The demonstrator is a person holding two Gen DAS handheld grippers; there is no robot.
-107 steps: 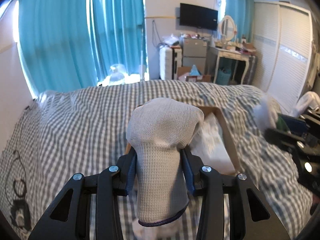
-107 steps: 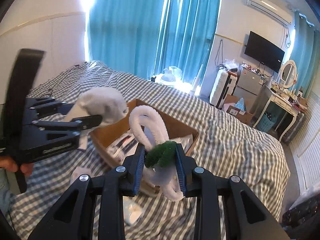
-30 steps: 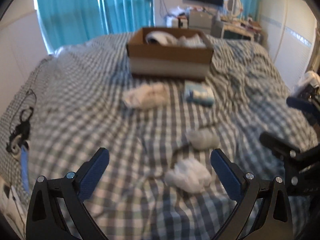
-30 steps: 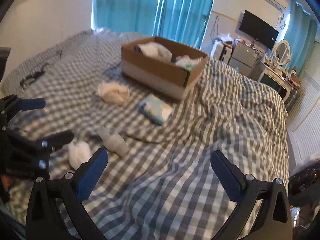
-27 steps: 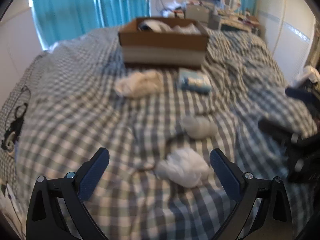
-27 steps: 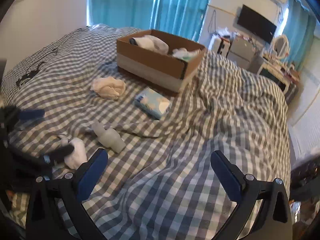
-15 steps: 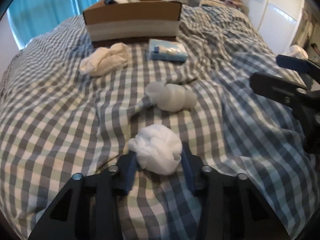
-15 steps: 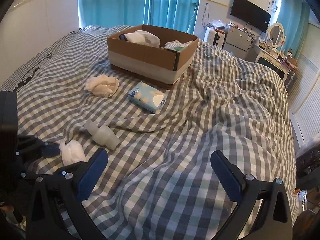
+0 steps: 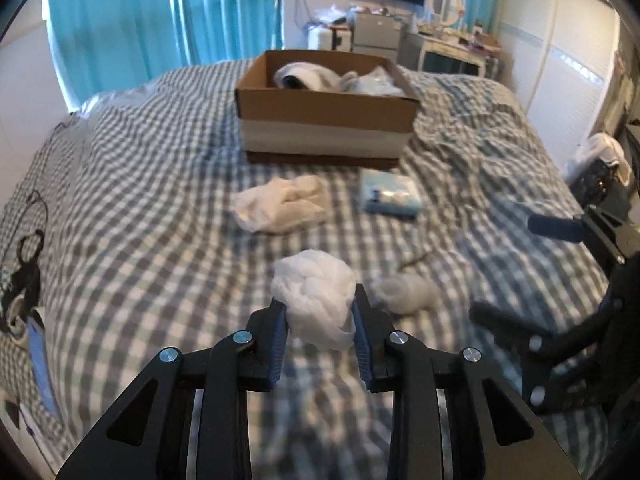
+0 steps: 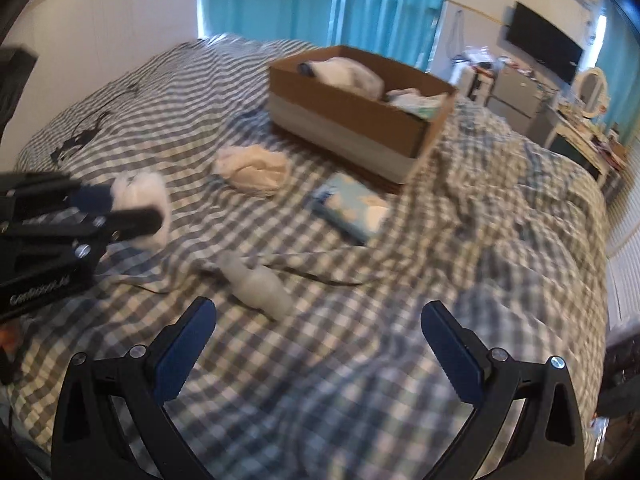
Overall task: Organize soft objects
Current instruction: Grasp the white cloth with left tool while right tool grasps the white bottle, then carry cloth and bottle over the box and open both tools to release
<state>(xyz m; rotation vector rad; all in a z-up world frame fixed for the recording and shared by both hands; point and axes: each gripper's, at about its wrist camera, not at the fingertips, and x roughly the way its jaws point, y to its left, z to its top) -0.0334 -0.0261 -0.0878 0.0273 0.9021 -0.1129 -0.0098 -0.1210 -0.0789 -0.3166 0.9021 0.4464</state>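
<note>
My left gripper [image 9: 319,306] is shut on a white fluffy ball [image 9: 316,294] and holds it above the checked bed; the ball also shows in the right wrist view [image 10: 142,200]. My right gripper [image 10: 316,332] is open and empty, just short of a pale grey soft roll [image 10: 260,290] lying on the bed, which also shows in the left wrist view [image 9: 408,292]. A cream cloth bundle [image 9: 280,202] and a blue tissue pack [image 9: 390,198] lie before the cardboard box [image 9: 326,120], which holds several soft items.
The bed cover [image 10: 480,240] is rumpled on the right. A black cable and headset [image 9: 24,280] lie at the bed's left edge. Teal curtains [image 9: 160,12], a TV, a dresser and wardrobes stand beyond the bed.
Both grippers let go of the glove and the white-green piece and opened. My left gripper then closed on the white ball and has lifted it off the bed. My right gripper moved nearer the grey roll.
</note>
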